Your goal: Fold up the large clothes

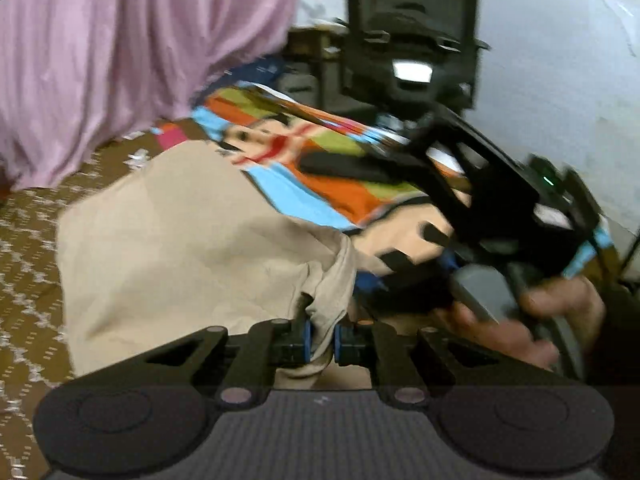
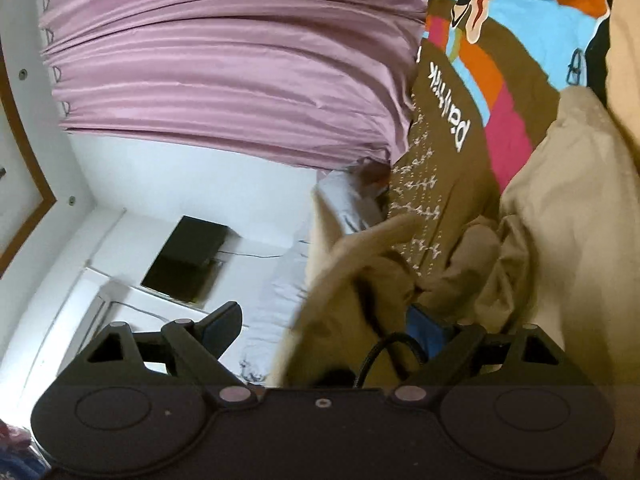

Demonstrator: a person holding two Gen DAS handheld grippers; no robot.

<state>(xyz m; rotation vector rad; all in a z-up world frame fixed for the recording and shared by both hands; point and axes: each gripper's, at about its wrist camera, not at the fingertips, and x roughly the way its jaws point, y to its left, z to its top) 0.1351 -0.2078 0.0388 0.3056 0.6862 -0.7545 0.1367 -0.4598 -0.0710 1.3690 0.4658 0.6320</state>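
Observation:
A large beige garment [image 1: 180, 240] lies spread on the patterned bed cover. My left gripper [image 1: 321, 344] is shut on a bunched edge of it at the near side. The right gripper [image 1: 440, 208] shows in the left wrist view, held in a hand at the right, above the cloth. In the right wrist view the right gripper [image 2: 324, 332] has its fingers wide apart, and loose beige cloth [image 2: 360, 280] drapes between and over them. The right blue pad [image 2: 428, 332] is partly hidden by cloth.
A brown patterned bed cover [image 1: 32, 240] with a bright cartoon print [image 1: 304, 168] lies under the garment. A pink curtain [image 1: 120, 40] hangs at the far left. A black office chair [image 1: 412, 32] stands behind. A white wall and a black box [image 2: 188, 260] show at the left.

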